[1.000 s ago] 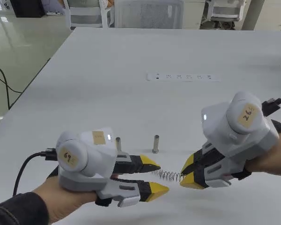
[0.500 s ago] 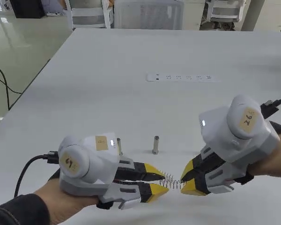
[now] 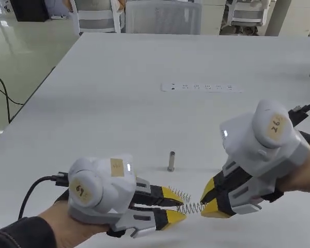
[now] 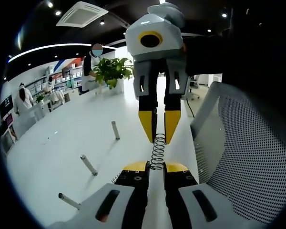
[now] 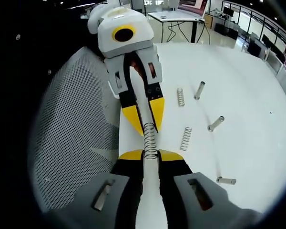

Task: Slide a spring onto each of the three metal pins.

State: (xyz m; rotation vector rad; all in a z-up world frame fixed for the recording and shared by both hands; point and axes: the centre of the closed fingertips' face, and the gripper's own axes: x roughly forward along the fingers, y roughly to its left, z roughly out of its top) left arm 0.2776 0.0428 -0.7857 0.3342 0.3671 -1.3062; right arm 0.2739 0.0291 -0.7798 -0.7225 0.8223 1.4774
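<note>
The spring (image 3: pixel 192 207) hangs just above the table, stretched level between my two claws, one end in each. My left claw (image 3: pixel 178 206) is narrowed onto its left end and my right claw (image 3: pixel 205 202) is pinched on its right end. From the left gripper view I see the spring (image 4: pixel 157 151) run straight from my own yellow tips (image 4: pixel 157 168) to the right claw (image 4: pixel 158 136) facing me. The right gripper view shows the same line the other way: own tips (image 5: pixel 151 155), spring (image 5: pixel 150 138), left claw (image 5: pixel 147 125).

My left hand (image 3: pixel 62 225) sits low at the near edge of the table and points the claw to the right, its two tips one above the other. My right hand (image 3: pixel 302 178) comes in from the right, higher, and tilts its claw down and to the left. The tips of the two claws are near each other, not touching.

I count three springs: the held one, a loose spring (image 5: pixel 180 97) and a second loose spring (image 5: pixel 186 138), both lying flat on the white table (image 3: pixel 119 103).

I count three pins, all upright and bare: a far pin (image 5: pixel 199 90), a middle pin (image 5: pixel 215 123) and a near pin (image 5: pixel 225 180), in a row and apart. In the head view one of them (image 3: pixel 171 160) stands just beyond the claws.
</note>
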